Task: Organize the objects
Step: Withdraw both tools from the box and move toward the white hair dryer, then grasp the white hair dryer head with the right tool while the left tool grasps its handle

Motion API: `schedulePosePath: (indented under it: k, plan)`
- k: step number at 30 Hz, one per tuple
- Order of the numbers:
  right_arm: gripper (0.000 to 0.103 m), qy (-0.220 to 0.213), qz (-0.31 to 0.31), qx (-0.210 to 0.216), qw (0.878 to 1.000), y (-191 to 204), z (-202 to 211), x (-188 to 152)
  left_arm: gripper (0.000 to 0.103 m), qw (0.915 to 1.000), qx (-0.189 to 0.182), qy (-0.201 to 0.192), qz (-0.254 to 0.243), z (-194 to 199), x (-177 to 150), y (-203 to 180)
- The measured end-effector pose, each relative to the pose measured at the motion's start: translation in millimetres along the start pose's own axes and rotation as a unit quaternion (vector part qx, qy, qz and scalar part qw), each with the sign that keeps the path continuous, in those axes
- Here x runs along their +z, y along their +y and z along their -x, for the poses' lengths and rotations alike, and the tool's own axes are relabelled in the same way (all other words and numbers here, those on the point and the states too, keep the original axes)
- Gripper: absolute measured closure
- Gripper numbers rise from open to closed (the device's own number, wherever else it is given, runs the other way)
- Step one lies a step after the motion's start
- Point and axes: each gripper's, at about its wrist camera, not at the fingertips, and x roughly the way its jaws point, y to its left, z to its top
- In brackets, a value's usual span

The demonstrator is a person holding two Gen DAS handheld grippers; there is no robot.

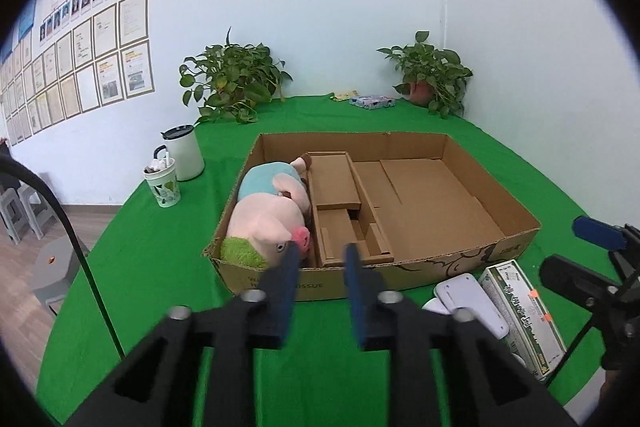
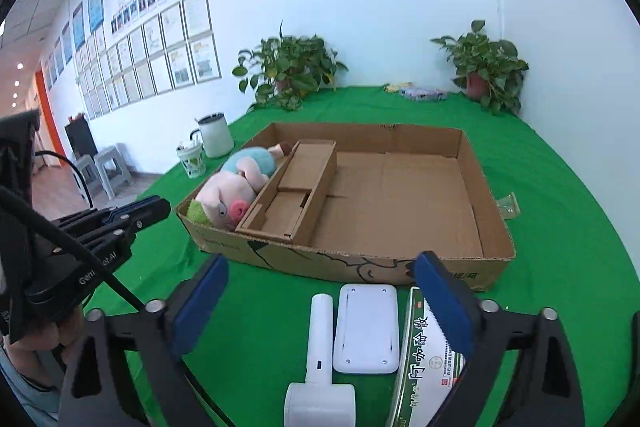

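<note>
Green table (image 2: 560,227), cardboard box (image 2: 472,163) right half bare, plush pig (image 2: 228,199) against left wall

One cardboard box (image 2: 472,167), one plush pig (image 2: 228,195), two potted plants (image 2: 290,67), two cups (image 2: 216,135), three white items (image 2: 366,327).

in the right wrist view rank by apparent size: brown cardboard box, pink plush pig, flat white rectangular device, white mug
1. brown cardboard box
2. pink plush pig
3. flat white rectangular device, near the camera, so unsure against the pig
4. white mug
</note>
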Motion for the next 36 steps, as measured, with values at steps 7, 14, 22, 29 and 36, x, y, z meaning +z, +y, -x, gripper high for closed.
schedulePosePath:
  k: [7, 14, 22, 29, 36]
  plan:
    - [0.008, -0.014, 0.005, 0.008, 1.000, -8, 15, -12, 0.011, 0.9999, 0.003, -0.001, 0.013, 0, -7, 1]
    - [0.008, -0.002, 0.005, 0.032, 0.999, -11, 9, -28, 0.011, 1.0000, 0.005, 0.005, -0.001, -3, -12, -7]
    - [0.008, 0.030, -0.010, 0.055, 0.998, -18, 3, -51, 0.012, 0.9996, -0.008, 0.027, 0.005, -11, -18, -4]
    - [0.009, 0.092, -0.004, 0.063, 0.994, -3, -15, -100, 0.012, 0.9879, -0.097, 0.105, 0.059, -41, -39, 4]
    - [0.036, 0.122, -0.002, 0.030, 0.992, -8, -37, -116, 0.012, 0.9737, -0.139, 0.167, 0.068, -64, -67, -8]
